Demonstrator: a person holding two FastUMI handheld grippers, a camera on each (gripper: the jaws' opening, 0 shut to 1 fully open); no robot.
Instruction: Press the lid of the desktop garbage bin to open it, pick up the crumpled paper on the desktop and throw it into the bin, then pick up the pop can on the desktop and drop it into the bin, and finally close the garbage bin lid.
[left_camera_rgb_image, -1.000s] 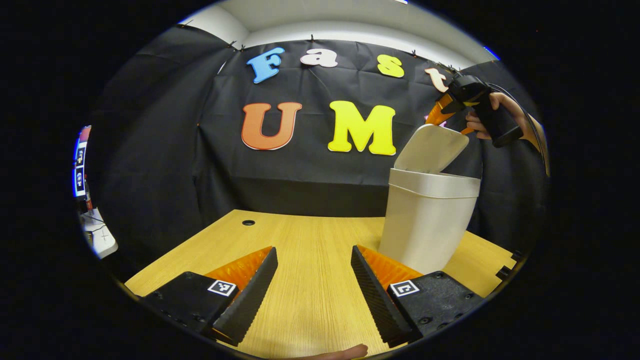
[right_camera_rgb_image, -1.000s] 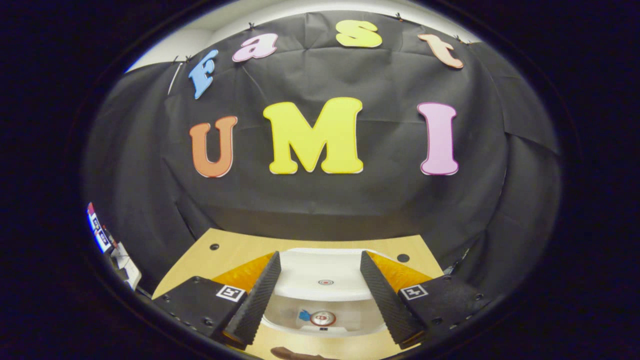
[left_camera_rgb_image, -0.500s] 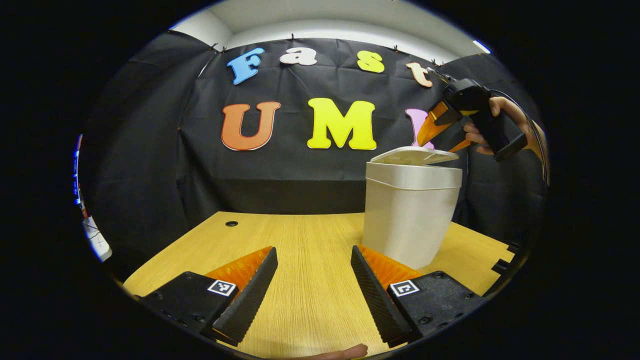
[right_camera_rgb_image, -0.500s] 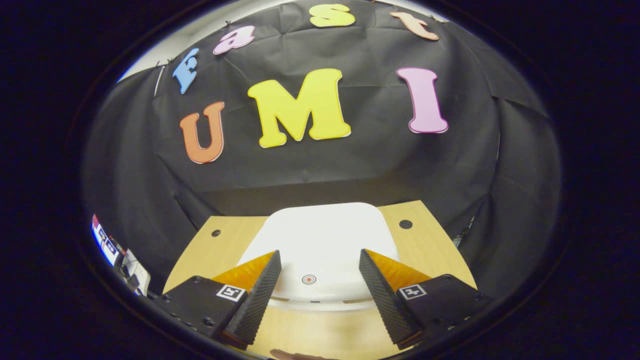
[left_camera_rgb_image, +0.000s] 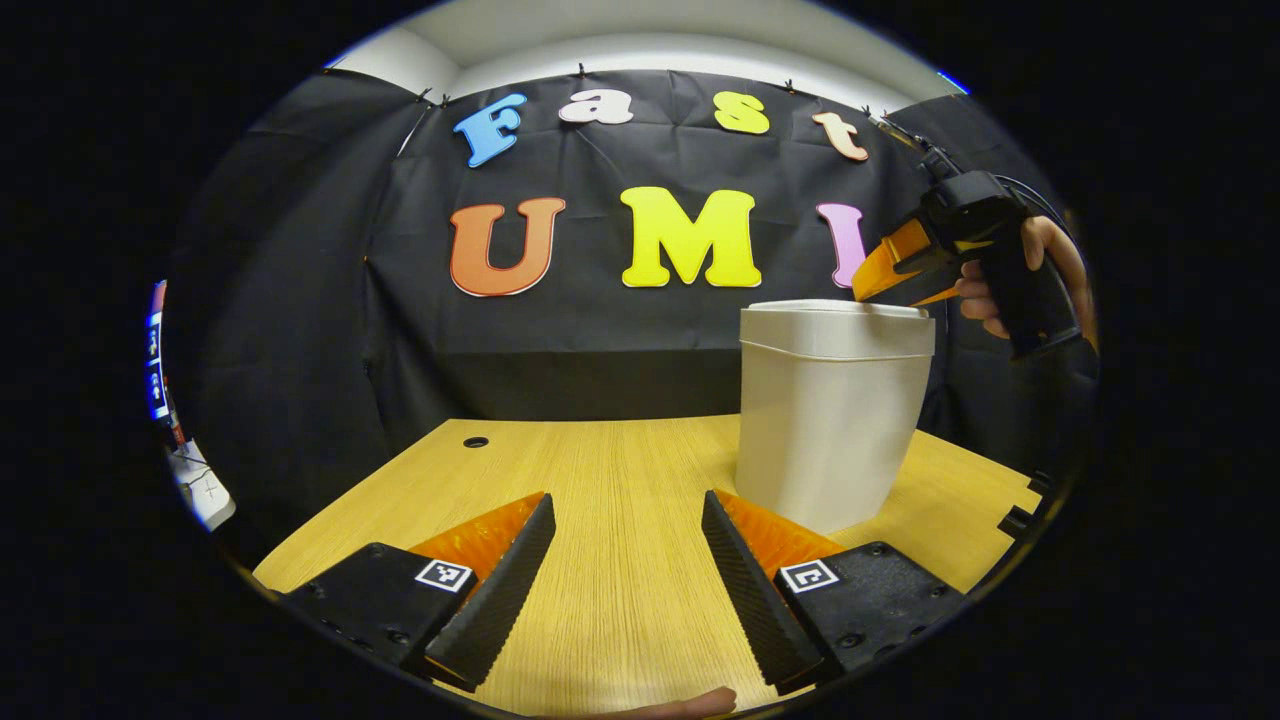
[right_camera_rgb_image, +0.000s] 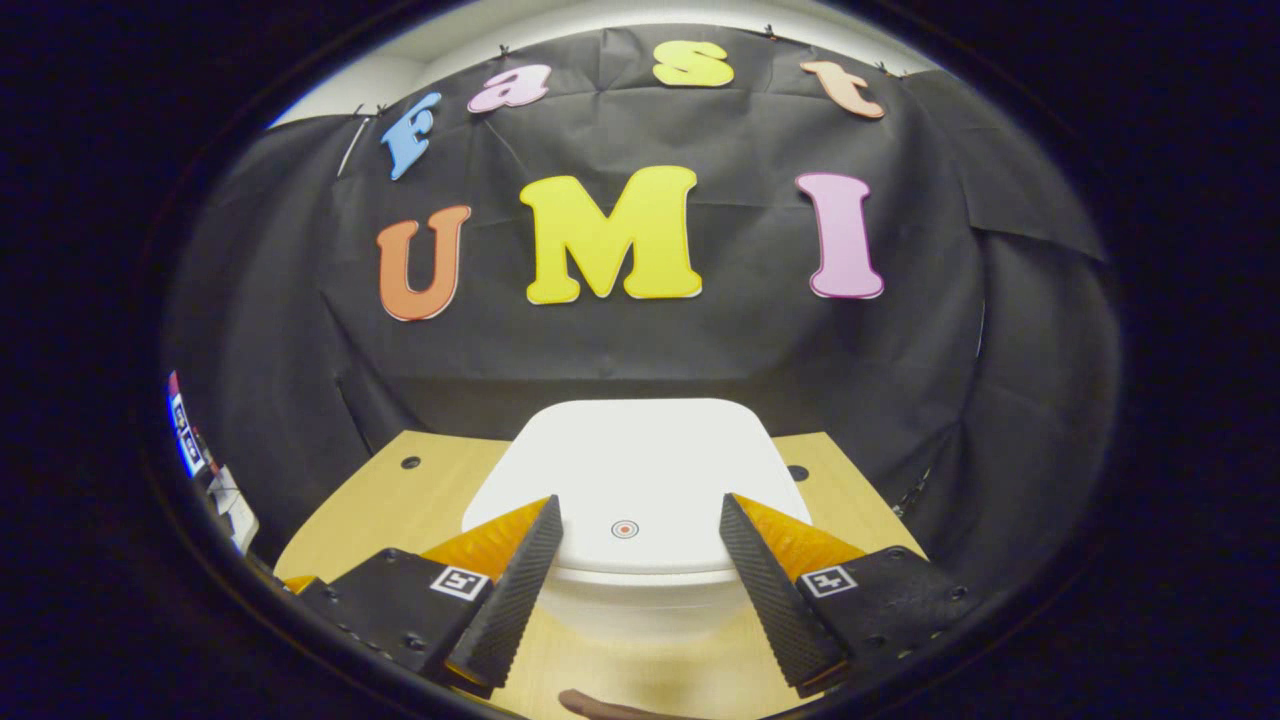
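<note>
Left hand-held gripper (left_camera_rgb_image: 625, 580) sits low over the wooden bench (left_camera_rgb_image: 620, 470) in the left gripper view, its two fingers spread wide with nothing between them but bare wood grain. Ahead and to the right of it stands the garbage bin (left_camera_rgb_image: 828, 430), pale and tapering toward its base, upright on the bench near the far right corner. Its lid (left_camera_rgb_image: 835, 308) lies flat across the top, closed. Just above the bin's right edge, the right hand-held gripper (left_camera_rgb_image: 890, 285) points down at an angle toward the lid, gripped by a hand (left_camera_rgb_image: 1010, 285) around its dark handle; whether its tips touch the lid cannot be told from here. A small round hole (left_camera_rgb_image: 476, 441) marks the bench's far left part.

From the right gripper view, the right hand-held gripper (right_camera_rgb_image: 635, 585) looks down over the garbage bin (right_camera_rgb_image: 640, 600), its fingers spread apart and holding nothing. The white lid (right_camera_rgb_image: 640, 470) lies shut between and beyond the fingers, with a small red ring mark (right_camera_rgb_image: 624, 528) near its front edge, midway between the fingertips. Bench (right_camera_rgb_image: 400, 500) surface shows on both sides of the bin, with a round hole (right_camera_rgb_image: 410, 462) to the left and another (right_camera_rgb_image: 797, 472) to the right of the lid.
</note>
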